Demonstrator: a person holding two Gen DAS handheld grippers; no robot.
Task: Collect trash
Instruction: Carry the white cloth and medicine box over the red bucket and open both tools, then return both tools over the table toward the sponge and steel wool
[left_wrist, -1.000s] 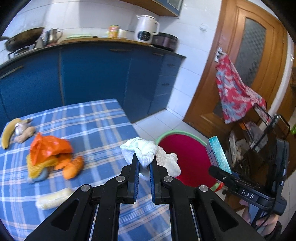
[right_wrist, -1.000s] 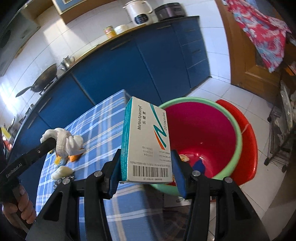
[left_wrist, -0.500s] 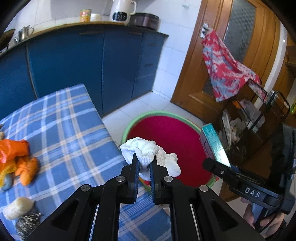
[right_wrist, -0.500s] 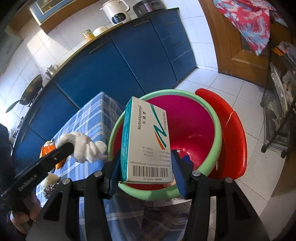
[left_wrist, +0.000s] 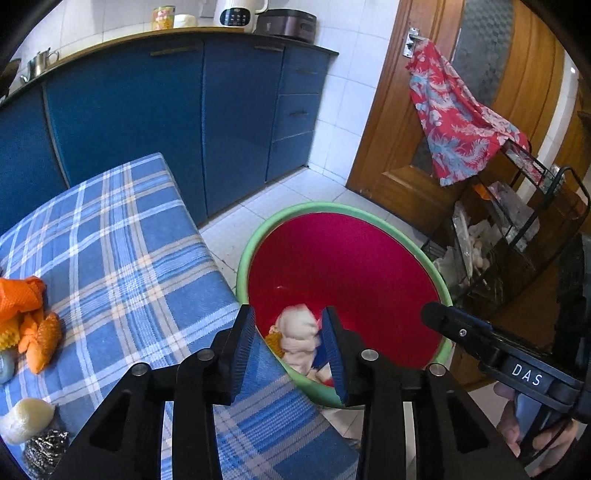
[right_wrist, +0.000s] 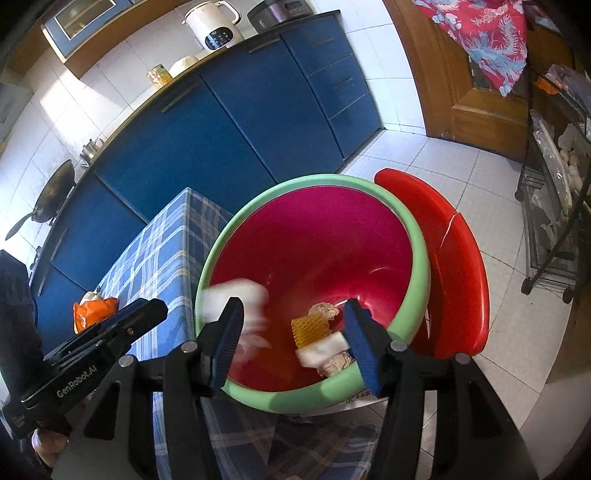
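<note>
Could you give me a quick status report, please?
Both grippers, left and right, just opened, empty. White cloth dropping into the bin. Nothing in the way.

White rag (right_wrist: 236, 299) motion-blurred in right wrist view, edges unreadable. Box under bin rim (right_wrist: 354, 400) mostly hidden, print illegible. Steel scourer (left_wrist: 44, 452) cut by frame edge. Bin bottom hidden behind left gripper (left_wrist: 291, 345).

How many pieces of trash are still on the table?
4 visible, all at the tablecloth's left edge: orange bag, orange netting, pale lump, steel scourer. More may lie out of frame.
</note>
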